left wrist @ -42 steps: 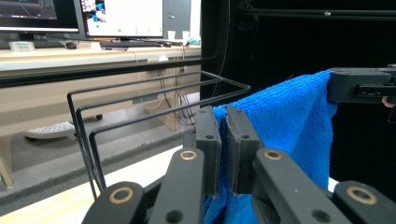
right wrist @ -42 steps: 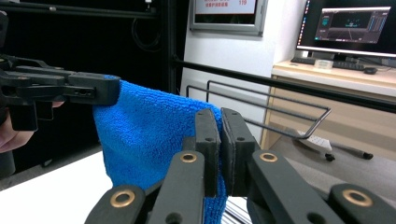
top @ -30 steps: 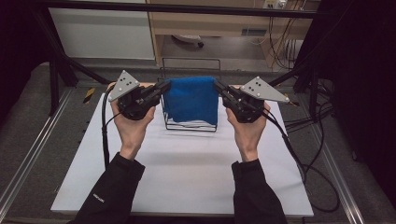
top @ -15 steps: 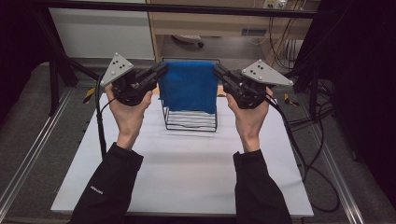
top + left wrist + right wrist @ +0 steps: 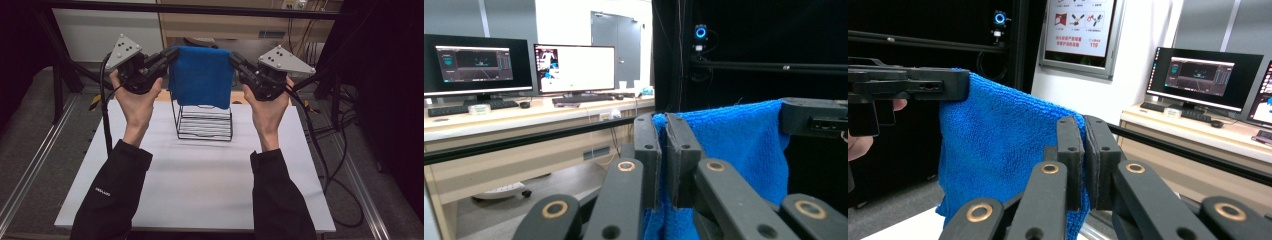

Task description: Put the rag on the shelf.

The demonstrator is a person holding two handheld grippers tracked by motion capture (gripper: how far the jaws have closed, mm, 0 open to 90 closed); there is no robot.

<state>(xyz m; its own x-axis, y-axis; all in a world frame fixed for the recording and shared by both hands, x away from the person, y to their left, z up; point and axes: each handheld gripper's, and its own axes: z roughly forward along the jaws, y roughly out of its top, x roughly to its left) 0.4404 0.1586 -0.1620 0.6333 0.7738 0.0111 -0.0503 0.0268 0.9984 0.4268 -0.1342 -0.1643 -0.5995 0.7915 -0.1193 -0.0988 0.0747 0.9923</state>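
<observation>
Blue towel (image 5: 201, 75) is lifted clear, hanging spread above the black wire rack (image 5: 204, 121) on the table (image 5: 200, 190); judged mid-task, laying it somewhere remains. Left tongs (image 5: 172, 52) and right tongs (image 5: 234, 59) are raised level, each clamped tight on an upper corner.

The wall poster (image 5: 1078, 32) behind the right gripper's jaws carries red and dark print; the one piece I can make out is the number "119", the rest too small to read. A small white mark sits on the left sleeve (image 5: 102, 190), blurred beyond reading. The monitors (image 5: 476, 65) show screens with no legible words
</observation>
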